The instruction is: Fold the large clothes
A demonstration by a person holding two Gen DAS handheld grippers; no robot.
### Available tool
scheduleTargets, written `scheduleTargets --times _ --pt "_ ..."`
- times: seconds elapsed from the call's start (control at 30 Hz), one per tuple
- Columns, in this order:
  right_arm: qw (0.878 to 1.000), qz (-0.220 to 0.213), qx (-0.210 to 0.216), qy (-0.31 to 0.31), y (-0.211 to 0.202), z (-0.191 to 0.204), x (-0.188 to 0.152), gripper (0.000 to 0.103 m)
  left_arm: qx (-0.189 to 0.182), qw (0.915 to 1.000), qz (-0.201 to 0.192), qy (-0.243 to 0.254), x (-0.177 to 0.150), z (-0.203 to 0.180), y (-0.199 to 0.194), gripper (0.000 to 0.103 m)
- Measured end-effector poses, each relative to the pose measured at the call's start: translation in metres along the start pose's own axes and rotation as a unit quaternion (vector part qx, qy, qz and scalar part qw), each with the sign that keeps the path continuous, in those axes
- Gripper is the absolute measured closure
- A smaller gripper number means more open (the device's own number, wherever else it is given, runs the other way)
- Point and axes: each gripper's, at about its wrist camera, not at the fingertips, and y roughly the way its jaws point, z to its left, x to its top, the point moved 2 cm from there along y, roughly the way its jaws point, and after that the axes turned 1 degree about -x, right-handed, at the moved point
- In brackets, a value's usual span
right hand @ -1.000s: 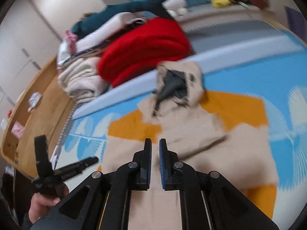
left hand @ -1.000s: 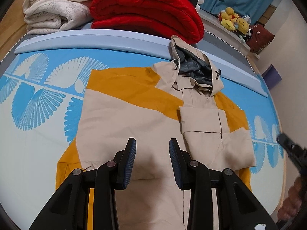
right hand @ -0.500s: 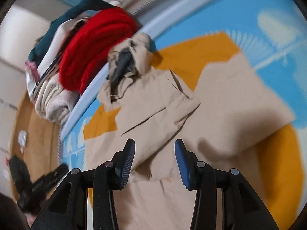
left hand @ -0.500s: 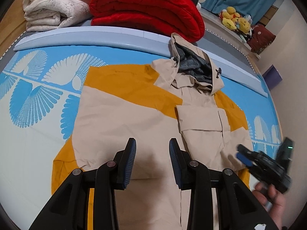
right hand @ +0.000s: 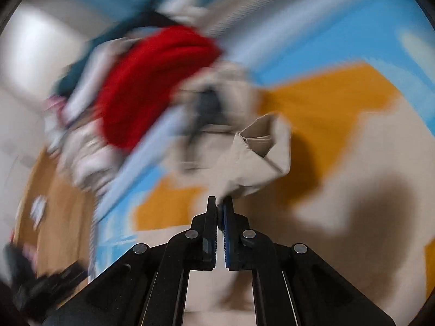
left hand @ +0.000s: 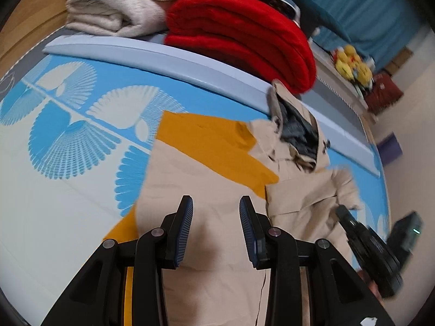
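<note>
A beige and orange hooded jacket (left hand: 190,179) lies flat, front up, on a blue patterned mat (left hand: 68,141), its hood (left hand: 296,133) towards the far rail. My left gripper (left hand: 216,212) hovers open over the jacket's lower body, nothing between its pads. My right gripper (right hand: 219,203) has its jaws closing, and its pads pinch a bunched fold of the jacket's beige cloth (right hand: 255,163), which stands lifted off the garment. In the left wrist view the right gripper (left hand: 350,225) shows at the jacket's right edge, held by a hand. The right wrist view is heavily blurred.
A pale blue rail (left hand: 163,59) borders the mat at the back. Behind it lie a folded red blanket (left hand: 239,35) and cream blankets (left hand: 114,8). Yellow plush toys (left hand: 350,65) sit far right. Wooden floor shows at the left.
The right gripper came down to the jacket's right side, opened, then closed on a fold of beige cloth and raised it. The left gripper shifted sideways and stayed open.
</note>
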Motion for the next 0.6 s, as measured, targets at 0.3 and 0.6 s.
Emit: scheduleTargets --times 0.3,0.6 --pt "0.991 0.058 -0.017 -0.122 -0.064 0.068 -0.006 0.054 -0.003 0.9992 0.001 -0.04 0.007 0.029 -0.01 0.071" --pt "0.98 0.038 -0.193 0.039 -0.107 -0.086 -0.015 0.054 0.002 0.9921 0.086 -0.091 -0.018 0.057 0.037 0.072"
